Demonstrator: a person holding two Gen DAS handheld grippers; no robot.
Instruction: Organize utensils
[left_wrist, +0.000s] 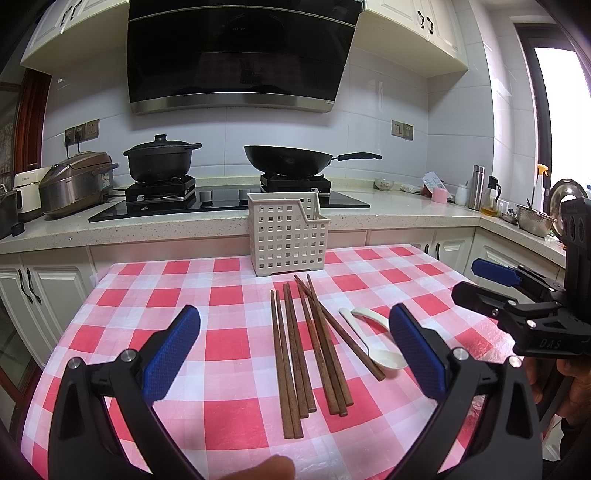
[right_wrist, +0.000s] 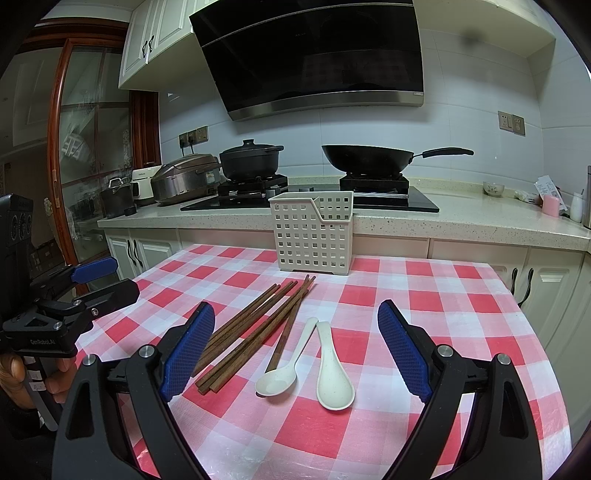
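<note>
Brown wooden chopsticks (left_wrist: 306, 350) lie in a loose bundle on a checked tablecloth (left_wrist: 147, 295), two white spoons (right_wrist: 321, 362) just beside them, a white slotted basket (left_wrist: 286, 236) behind. Both grippers, left (left_wrist: 295, 354) and right (right_wrist: 295, 350), hover spread wide, holding nothing. The chopsticks look light, stiff and prone to roll, best pinched mid-length; the smooth spoons probably slip, so take their handles.

— Where does your left wrist view sit?

— Above the near edge of the table (left_wrist: 236, 343), left of centre, facing the far edge and the stove counter (left_wrist: 388, 218) beyond it.

— And your right wrist view?

— Close above the same near edge, further right, aimed alike.

— What do you share?

— Both frame the basket (left_wrist: 288, 240) at the far edge, the chopsticks (left_wrist: 310, 350) mid-table, and the other device at one side.
</note>
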